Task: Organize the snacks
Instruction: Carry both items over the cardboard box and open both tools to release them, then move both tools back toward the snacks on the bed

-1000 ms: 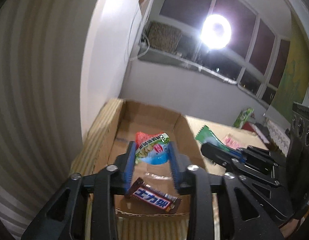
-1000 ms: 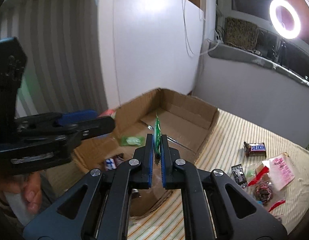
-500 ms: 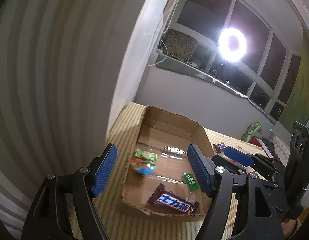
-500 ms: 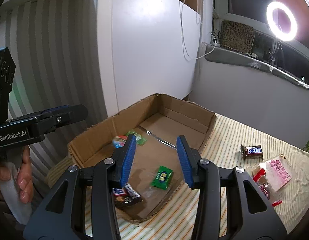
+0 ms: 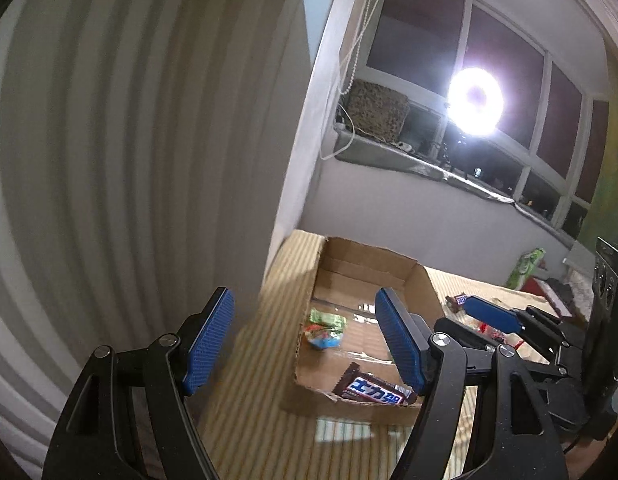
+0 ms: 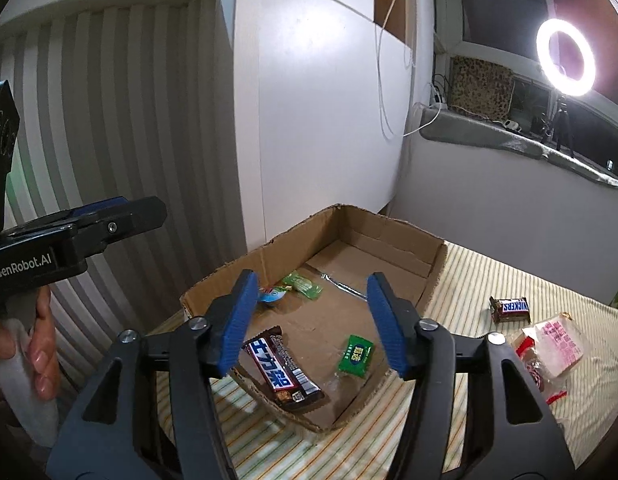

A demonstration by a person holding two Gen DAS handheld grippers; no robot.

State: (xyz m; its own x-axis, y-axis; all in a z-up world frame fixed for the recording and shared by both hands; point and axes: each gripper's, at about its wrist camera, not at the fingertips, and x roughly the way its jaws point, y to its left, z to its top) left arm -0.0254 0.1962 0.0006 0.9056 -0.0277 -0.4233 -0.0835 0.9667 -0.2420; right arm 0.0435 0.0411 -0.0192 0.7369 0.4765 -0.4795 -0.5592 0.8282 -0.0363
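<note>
While both tools hang above the box: nothing is held in either one.
Left gripper (image 5: pixel 305 344): blue-padded fingers spread wide, released, empty; it hovers over the near left corner of the box, partly over the cloth beside it.
Right gripper (image 6: pixel 309 320): blue-padded fingers spread wide, released, empty; above the near end of the box.
Box: shallow open brown cardboard box (image 6: pixel 393 232) on the counter, close to the white wall.
Counter: covered in a yellow-and-white striped cloth (image 6: pixel 469 412).
Chocolate bar: dark brown wrapped bar with blue-and-white lettering (image 6: pixel 283 368), lying flat at the near end of the box floor, close to the near wall.
Green sachet: small flat green square packet (image 6: pixel 355 355), on the box floor just right of the chocolate bar, not touching it.
Left-side snacks in box: a crinkled light-green wrapper (image 6: pixel 301 284) and, next to it, a red, white and blue packet (image 5: pixel 323 334), both near the left wall.
Outside the box: brown Snickers bar (image 6: pixel 509 309) on the cloth to the right, well apart from the box; beyond it a clear bag with pink print (image 6: pixel 557 344) among red-wrapped bits I cannot make out.
Room: lit ring lamp (image 6: pixel 565 56) on a tripod at the grey window ledge.
</note>
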